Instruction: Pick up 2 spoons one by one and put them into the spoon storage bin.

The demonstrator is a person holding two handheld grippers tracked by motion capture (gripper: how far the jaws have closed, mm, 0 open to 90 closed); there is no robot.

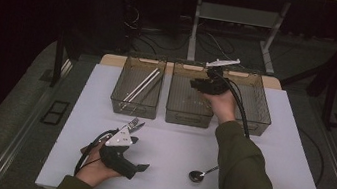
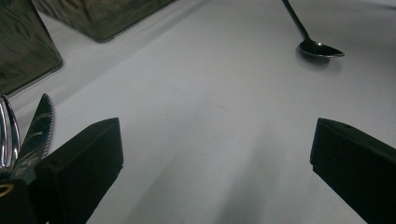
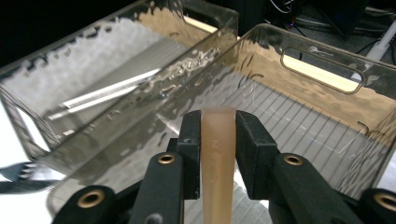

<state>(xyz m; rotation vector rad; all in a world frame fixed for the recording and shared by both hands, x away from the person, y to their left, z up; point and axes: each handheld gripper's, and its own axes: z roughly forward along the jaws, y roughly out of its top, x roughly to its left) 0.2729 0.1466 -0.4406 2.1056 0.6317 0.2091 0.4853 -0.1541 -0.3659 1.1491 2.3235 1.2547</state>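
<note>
Tan handle [image 3: 218, 154] sits clamped between right gripper [image 3: 218, 128] pads, above middle bin [image 3: 322, 79]; left gripper [image 2: 215, 154] gapes empty.

Dim overall, glare on clear bins [image 3: 140, 70]

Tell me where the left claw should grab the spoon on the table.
Take the spoon mid-handle, from above, jaws straddling the handle. It lies flat on the white table, the handle slim and straight and angled away from the bowl, with bare table either side. The left claw is open.
</note>
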